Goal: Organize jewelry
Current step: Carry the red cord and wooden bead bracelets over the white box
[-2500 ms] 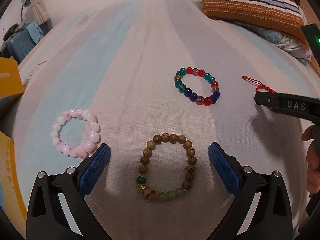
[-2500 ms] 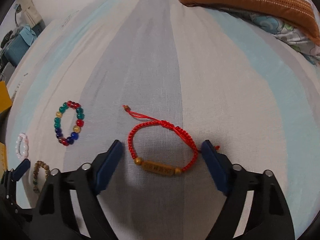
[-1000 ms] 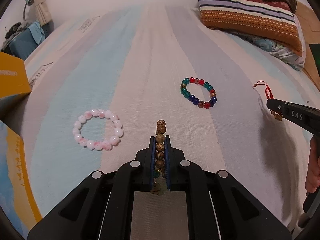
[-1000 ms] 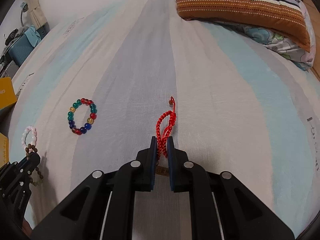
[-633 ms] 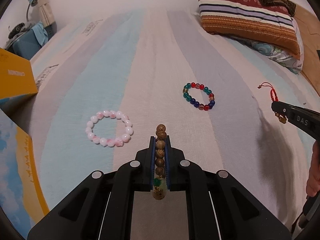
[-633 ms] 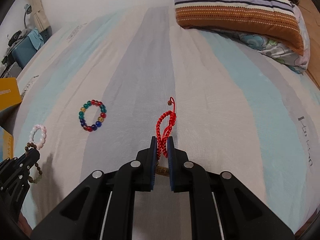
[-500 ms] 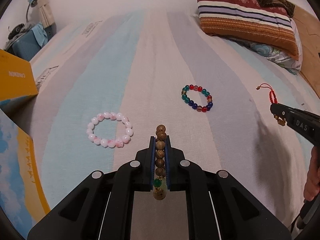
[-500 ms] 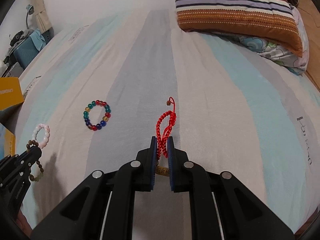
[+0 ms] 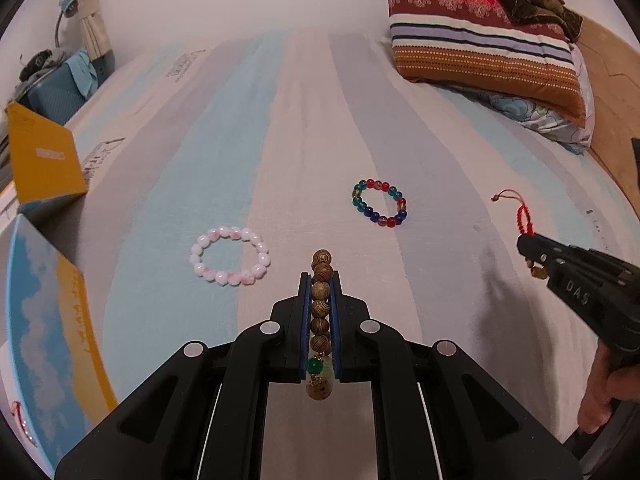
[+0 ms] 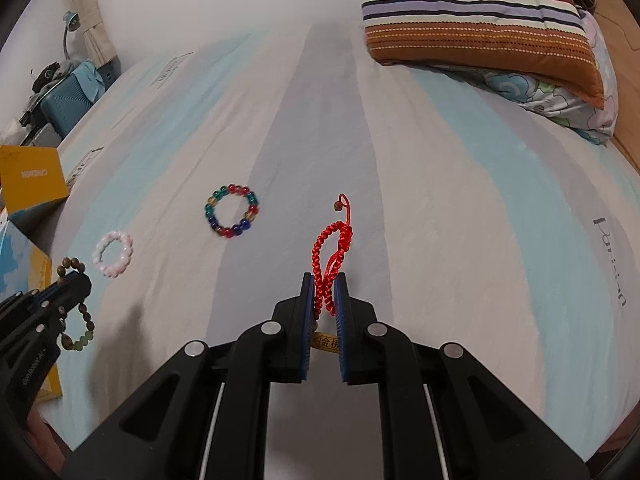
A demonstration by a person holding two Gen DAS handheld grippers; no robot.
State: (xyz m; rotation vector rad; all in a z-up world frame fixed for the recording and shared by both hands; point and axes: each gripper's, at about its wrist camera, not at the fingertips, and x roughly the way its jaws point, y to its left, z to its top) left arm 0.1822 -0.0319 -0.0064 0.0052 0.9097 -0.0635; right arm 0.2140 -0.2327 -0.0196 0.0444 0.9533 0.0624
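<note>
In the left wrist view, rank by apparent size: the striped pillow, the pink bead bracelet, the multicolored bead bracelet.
1. Striped pillow, largest by far, even though farthest away.
2. Pink bead bracelet.
3. Multicolored bead bracelet.

The pink one lies nearer the camera, so its lead over the multicolored one may be only perspective.

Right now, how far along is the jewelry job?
Early. Done: nothing visibly put away yet; whether the yellow-and-blue box holds anything can't be told. In hand: left tongs are shut on the wooden bead bracelet, and right tongs are shut on the red cord bracelet, both lifted off the striped bedsheet. Left: the pink bead bracelet and multicolor bead bracelet lie on the sheet.
</note>
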